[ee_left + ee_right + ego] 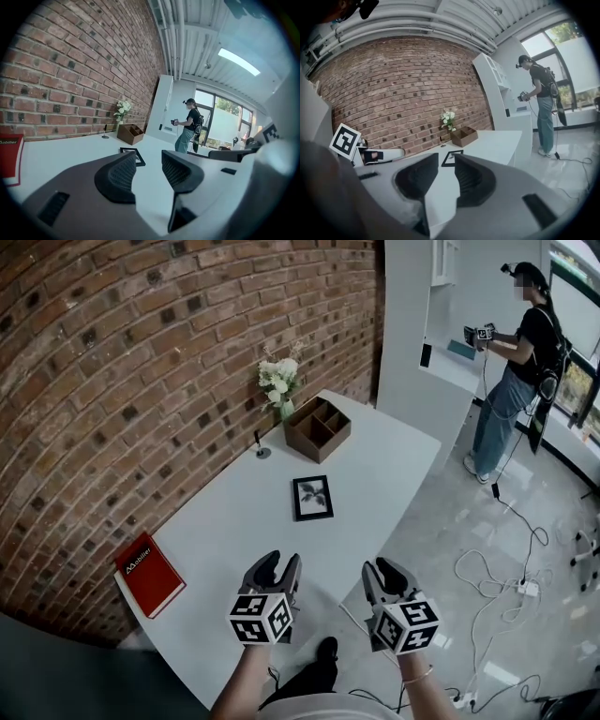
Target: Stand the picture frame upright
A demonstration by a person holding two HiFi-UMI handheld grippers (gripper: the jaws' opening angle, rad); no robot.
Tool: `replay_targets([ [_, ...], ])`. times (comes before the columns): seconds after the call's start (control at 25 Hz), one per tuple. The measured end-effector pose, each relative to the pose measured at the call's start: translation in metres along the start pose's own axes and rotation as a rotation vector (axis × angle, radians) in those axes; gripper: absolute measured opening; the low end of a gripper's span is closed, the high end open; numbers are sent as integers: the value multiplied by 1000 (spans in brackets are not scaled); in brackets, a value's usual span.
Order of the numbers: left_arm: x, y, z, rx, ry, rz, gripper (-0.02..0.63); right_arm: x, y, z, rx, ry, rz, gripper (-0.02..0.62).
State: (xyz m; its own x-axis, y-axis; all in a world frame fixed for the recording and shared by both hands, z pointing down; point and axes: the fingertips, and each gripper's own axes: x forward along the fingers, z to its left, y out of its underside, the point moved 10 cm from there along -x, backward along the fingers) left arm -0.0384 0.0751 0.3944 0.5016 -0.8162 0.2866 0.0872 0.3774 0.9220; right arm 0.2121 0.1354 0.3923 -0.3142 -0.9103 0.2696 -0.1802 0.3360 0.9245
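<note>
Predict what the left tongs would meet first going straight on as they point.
Probably the black rectangular picture frame lying flat on the white table, or bare tabletop just before it; depth unclear.

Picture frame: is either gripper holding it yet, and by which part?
Nothing is held. The left gripper and right gripper are both open and empty, short of the picture frame lying flat on the table.

The frame (139, 157) is partly hidden behind a jaw in the left gripper view, and the red book (9, 157) is cut off by that picture's left edge. The small dark stand (262, 448) beside the flowers (279, 381) cannot be identified; perhaps a pen holder.
</note>
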Motion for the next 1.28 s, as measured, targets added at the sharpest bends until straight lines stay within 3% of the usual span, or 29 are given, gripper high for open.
replay_targets([
  [0.52,71,-20,37,-66,-6,15,163,80,-28,-26,-4,1,40,92],
  [1.28,170,-32,57,-69,-166,53,161,209,-59,-85,-5,-201,121,92],
])
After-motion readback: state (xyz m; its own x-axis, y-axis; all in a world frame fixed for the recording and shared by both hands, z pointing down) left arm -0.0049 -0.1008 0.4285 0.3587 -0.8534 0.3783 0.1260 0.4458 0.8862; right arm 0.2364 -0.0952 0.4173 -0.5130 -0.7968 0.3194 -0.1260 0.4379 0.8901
